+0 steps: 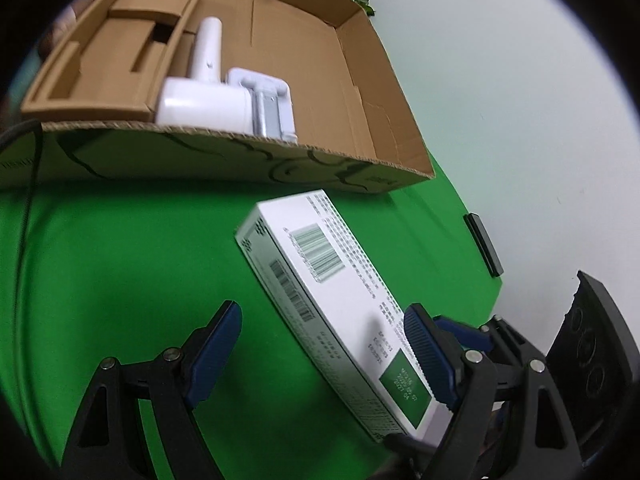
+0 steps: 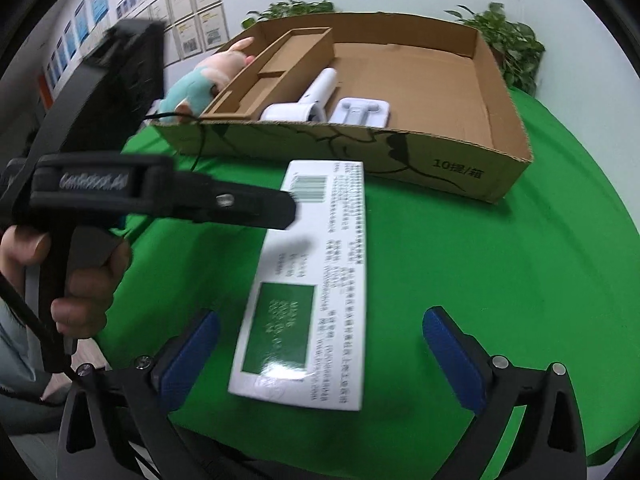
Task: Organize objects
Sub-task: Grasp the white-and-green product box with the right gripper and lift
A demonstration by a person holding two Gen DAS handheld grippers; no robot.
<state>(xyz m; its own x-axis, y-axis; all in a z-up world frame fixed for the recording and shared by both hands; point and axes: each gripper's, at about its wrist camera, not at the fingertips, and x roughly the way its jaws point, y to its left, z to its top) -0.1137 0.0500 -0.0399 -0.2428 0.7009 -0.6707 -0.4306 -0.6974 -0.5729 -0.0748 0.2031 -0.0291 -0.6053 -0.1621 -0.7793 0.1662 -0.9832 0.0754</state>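
A long white carton with green print and barcodes lies flat on the green table, just in front of an open cardboard box. The carton also shows in the right wrist view. My left gripper is open, its fingers on either side of the carton's near half. My right gripper is open, straddling the carton's near end. The left gripper reaches in from the left in the right wrist view. The box holds a white handheld appliance and a white tray.
A cardboard divider insert fills the box's left side. A plush toy leans behind the box. Potted plants stand at the back. A black bar lies at the table's right edge. A cable hangs left.
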